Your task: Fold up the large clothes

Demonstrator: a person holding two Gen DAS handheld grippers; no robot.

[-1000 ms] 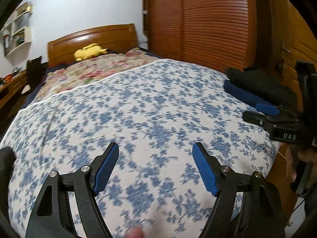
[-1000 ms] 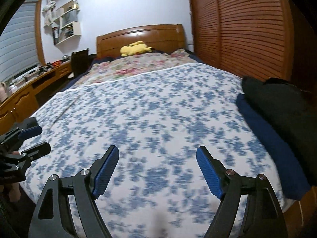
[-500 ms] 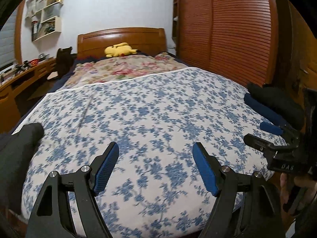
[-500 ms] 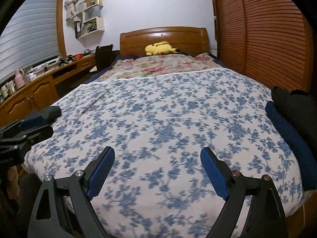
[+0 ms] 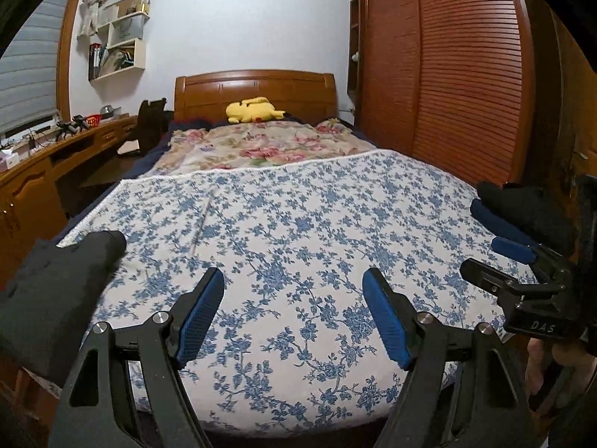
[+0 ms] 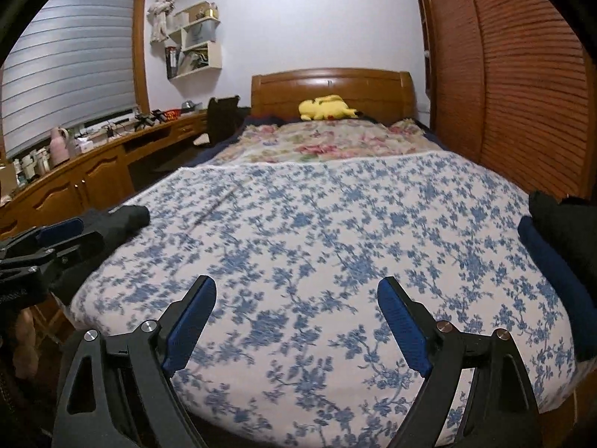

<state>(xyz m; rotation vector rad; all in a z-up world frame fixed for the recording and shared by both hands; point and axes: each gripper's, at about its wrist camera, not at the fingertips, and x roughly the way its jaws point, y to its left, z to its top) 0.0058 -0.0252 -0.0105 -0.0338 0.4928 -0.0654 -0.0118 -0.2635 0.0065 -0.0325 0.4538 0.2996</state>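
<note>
Now we hold left gripper [image 5: 293, 313] and right gripper [image 6: 296, 323] apart, empty, above bed [image 5: 298, 231]. Unfolded dark garment [image 5: 56, 291] lies at left edge; grab there, spread flat first.

bed [image 5: 261, 86]: wood | blue flower sheet [image 5: 298, 231]: spread flat | pink flower blanket [image 5: 261, 145]: far end | yellow soft toy [image 5: 253, 110]: by headboard | dark grey cloth [image 5: 56, 291]: left edge | black and navy folded clothes [image 5: 522, 212]: right edge
</note>
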